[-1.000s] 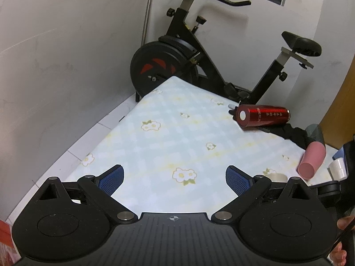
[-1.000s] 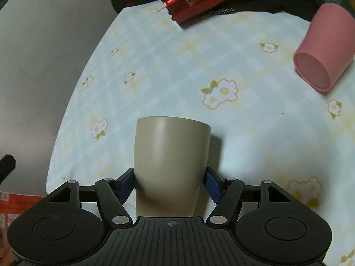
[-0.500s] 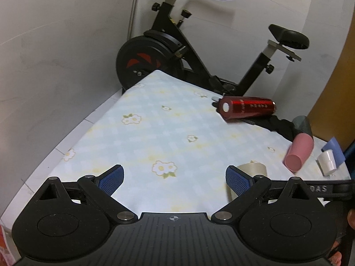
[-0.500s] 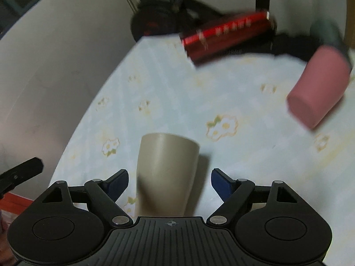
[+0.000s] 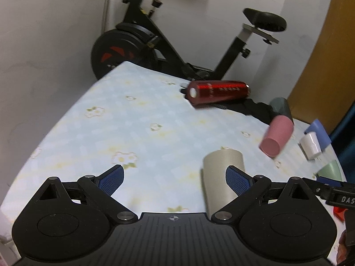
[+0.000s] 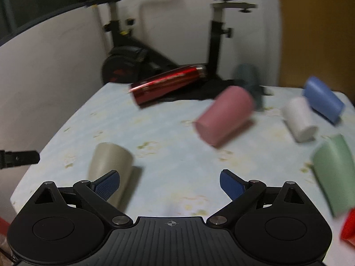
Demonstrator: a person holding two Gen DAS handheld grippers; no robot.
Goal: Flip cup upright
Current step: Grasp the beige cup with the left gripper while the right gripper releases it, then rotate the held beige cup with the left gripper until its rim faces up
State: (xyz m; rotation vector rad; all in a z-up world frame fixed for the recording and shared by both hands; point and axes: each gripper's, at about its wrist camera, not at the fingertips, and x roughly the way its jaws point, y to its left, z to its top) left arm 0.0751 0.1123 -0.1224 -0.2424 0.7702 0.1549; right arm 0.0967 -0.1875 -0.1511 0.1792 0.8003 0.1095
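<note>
— Beige smooth plastic cup (image 5: 223,173), where does it stand in the left wrist view?

— It stands on the pale blue tablecloth with yellow-white flowers (image 5: 144,122), wide end up, behind the right finger of the left gripper (image 5: 174,176). That gripper has its jaws spread wide, and nothing is between the blue pads (image 5: 111,178). I cannot see into the cup.

— How many other cups do you count there?

— Five: one pink cup (image 5: 277,135) lying on its side, one white cup (image 5: 310,145), one blue cup (image 5: 318,129), one pale green cup (image 5: 330,169) and one dark grey-green cup (image 5: 280,107) at the far edge. One red metal flask (image 5: 218,92) lies on a black cloth (image 5: 255,108), and one black exercise bike (image 5: 142,44) is behind the table.

— And the right wrist view?

— It is blurred. The beige cup (image 6: 109,161) is at the left, outside the jaws of the right gripper (image 6: 169,184), which is spread open and holds nothing. I count again one pink cup (image 6: 224,116), one white cup (image 6: 299,119), one blue cup (image 6: 324,98), one green cup (image 6: 335,170) and the dark cup (image 6: 248,77), all lying down as far as I can tell. The red flask (image 6: 168,86) and the bike (image 6: 124,59) are there too, and one bright red thing (image 6: 348,227) at the right edge, which I cannot identify.
</note>
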